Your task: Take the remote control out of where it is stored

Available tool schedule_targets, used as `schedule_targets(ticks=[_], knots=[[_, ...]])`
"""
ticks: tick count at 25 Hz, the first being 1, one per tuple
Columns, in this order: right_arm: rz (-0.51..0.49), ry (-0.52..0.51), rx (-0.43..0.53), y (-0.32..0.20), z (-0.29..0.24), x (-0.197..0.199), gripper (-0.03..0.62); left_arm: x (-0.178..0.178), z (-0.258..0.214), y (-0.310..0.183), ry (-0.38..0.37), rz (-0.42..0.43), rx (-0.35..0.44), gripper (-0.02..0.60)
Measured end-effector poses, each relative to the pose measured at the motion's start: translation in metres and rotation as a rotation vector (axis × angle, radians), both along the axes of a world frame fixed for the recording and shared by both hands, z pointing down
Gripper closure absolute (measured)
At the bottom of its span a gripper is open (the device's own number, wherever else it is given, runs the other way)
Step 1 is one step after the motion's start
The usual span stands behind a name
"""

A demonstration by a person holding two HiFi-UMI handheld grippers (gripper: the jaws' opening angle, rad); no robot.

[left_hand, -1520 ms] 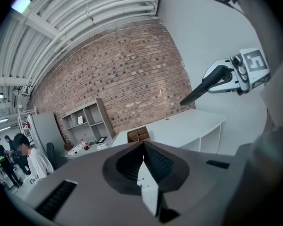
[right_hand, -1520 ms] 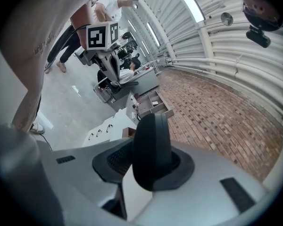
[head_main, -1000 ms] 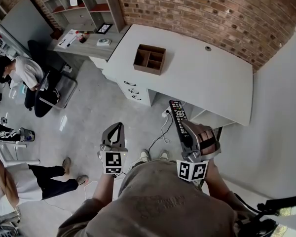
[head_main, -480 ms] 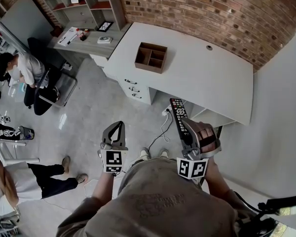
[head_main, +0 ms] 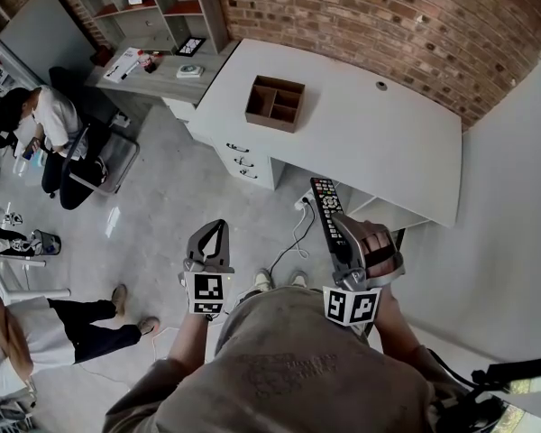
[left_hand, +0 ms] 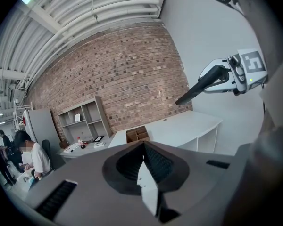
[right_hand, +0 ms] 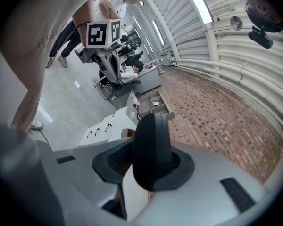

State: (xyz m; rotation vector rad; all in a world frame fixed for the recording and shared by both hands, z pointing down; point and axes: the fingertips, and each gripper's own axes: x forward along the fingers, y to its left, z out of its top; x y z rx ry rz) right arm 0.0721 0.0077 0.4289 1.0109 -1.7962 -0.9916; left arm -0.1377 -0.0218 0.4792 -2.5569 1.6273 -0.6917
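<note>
A black remote control [head_main: 326,210] with many buttons sticks forward out of my right gripper [head_main: 340,234], which is shut on its rear part. In the right gripper view the remote [right_hand: 151,147] shows end-on, clamped between the pads. I hold it in the air over the floor, short of the white desk [head_main: 379,138]. A brown wooden organiser box [head_main: 274,105] with open compartments stands on that desk. My left gripper [head_main: 215,230] hangs at the left over the floor, shut, with nothing in it. Its jaws meet in the left gripper view [left_hand: 142,149].
Drawers [head_main: 242,163] sit under the desk's left end. A brick wall [head_main: 388,16] runs behind it, with grey shelves [head_main: 153,7] and a side table [head_main: 158,66] at the back left. People and an office chair [head_main: 95,165] occupy the left. A cable [head_main: 298,237] lies on the floor.
Both grippers and the remote stay where they were. Only the seated person at the far left has shifted a little.
</note>
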Motion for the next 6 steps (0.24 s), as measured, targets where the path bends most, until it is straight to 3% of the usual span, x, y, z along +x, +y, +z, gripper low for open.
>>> schedule_targets(ticks=[6], knots=[[0.001, -0.001, -0.002, -0.0011, -0.002, -0.0028, 0.474, -0.0012, -0.0017, -0.0019, 0.002, 0.004, -0.002, 0.569]])
